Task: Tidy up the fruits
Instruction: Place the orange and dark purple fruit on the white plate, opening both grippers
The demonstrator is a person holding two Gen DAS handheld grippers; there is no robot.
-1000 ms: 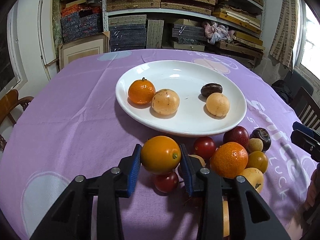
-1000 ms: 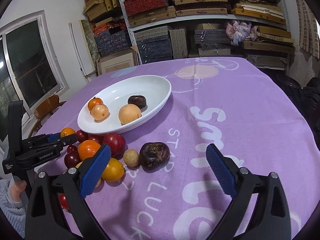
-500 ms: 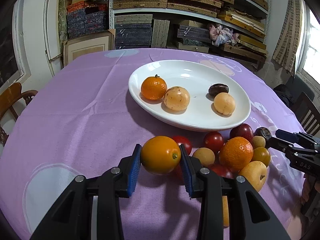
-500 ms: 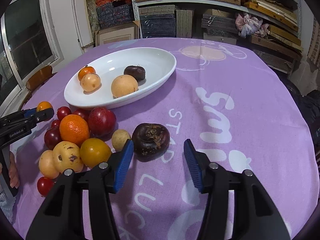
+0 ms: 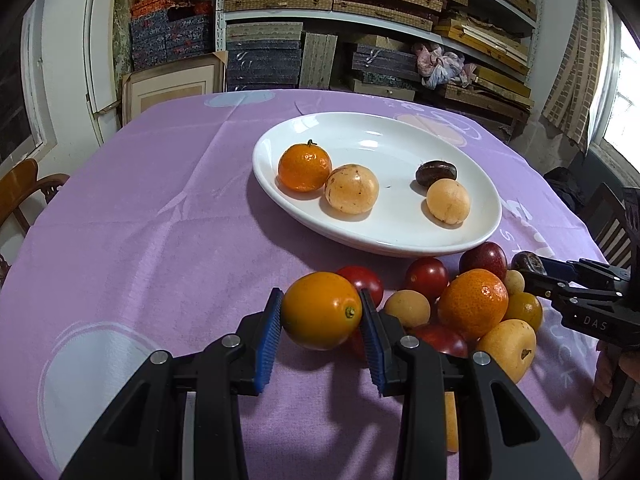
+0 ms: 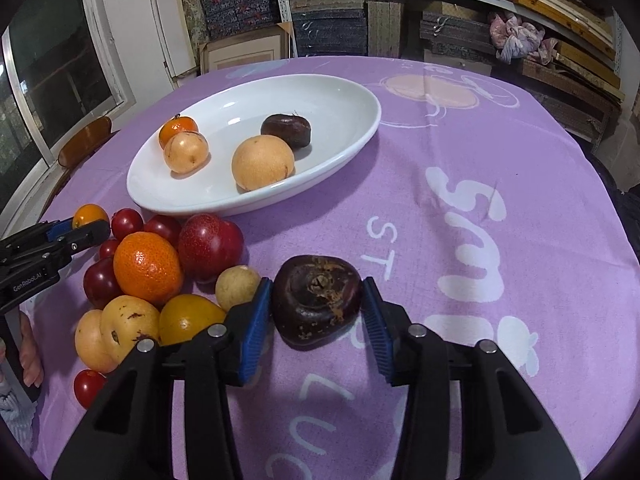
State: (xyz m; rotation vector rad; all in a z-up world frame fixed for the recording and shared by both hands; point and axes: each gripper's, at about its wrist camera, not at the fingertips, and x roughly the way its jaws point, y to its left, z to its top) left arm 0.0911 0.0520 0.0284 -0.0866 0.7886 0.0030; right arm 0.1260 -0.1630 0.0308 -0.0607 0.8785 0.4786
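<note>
The white oval plate (image 5: 472, 236), glossy and shallow, holds four fruits: a dimpled tangerine (image 5: 305, 167) touching a speckled pale-yellow fruit (image 5: 351, 189), and a wrinkled dark brown fruit (image 5: 435, 173) just behind a smooth tan round one (image 5: 448, 201). The plate sits on the counter's lilac cloth (image 5: 140, 240), printed with white letters.

The left tongs (image 5: 320, 320) are clamped on a smooth orange fruit (image 5: 321, 311), held beside the loose heap of red, orange and yellow fruit (image 6: 148, 268) in front of the plate.

The right tongs (image 6: 316, 312) have just been closing around a dark purple, scarred, lumpy fruit (image 6: 316, 300) lying on the cloth; the ribbed blue pads (image 6: 256, 320) touch its sides.
</note>
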